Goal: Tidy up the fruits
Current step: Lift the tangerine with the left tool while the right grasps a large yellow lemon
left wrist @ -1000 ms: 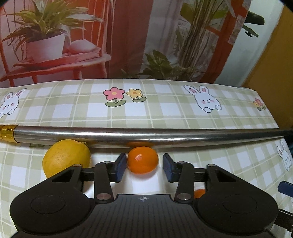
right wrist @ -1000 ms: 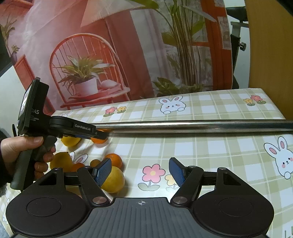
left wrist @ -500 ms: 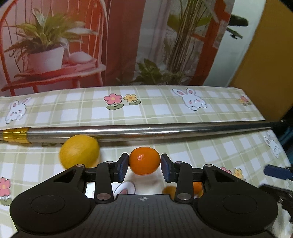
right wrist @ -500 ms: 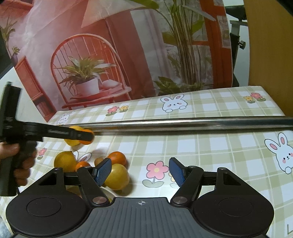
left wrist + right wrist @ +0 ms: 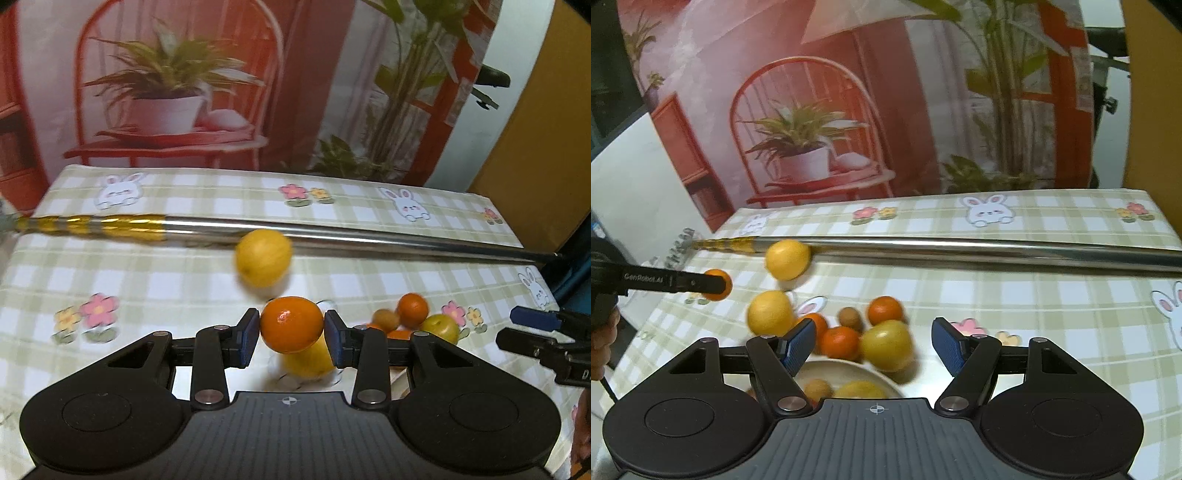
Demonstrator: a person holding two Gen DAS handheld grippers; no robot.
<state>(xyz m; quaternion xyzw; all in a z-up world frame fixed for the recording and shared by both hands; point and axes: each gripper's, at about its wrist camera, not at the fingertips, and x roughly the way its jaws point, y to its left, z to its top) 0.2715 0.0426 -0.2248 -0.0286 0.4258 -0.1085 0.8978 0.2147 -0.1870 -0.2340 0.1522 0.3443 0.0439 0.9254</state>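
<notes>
My left gripper [image 5: 291, 332] is shut on an orange mandarin [image 5: 291, 324], held above the table; the same mandarin [image 5: 718, 284] shows at the left of the right wrist view. A yellow lemon [image 5: 263, 256] lies against the metal pole [image 5: 369, 240]. Another lemon [image 5: 770, 312], two mandarins [image 5: 885, 310] [image 5: 840, 343], a yellow-green fruit [image 5: 886, 345] and a small brown fruit [image 5: 849, 318] cluster beside a white plate [image 5: 842, 371] holding more fruit. My right gripper [image 5: 873, 343] stands open above that plate's far edge, with nothing gripped.
A long metal pole [image 5: 979, 251] with a gold end lies across the checked tablecloth [image 5: 1052, 306]. A printed backdrop with a chair and plants rises behind the table. A hand [image 5: 602, 339] holds the left gripper's handle at the left edge.
My left gripper closed on the mandarin, lifted it and carried it left, away from the pole. The right gripper drifted left over the fruit cluster and plate.
</notes>
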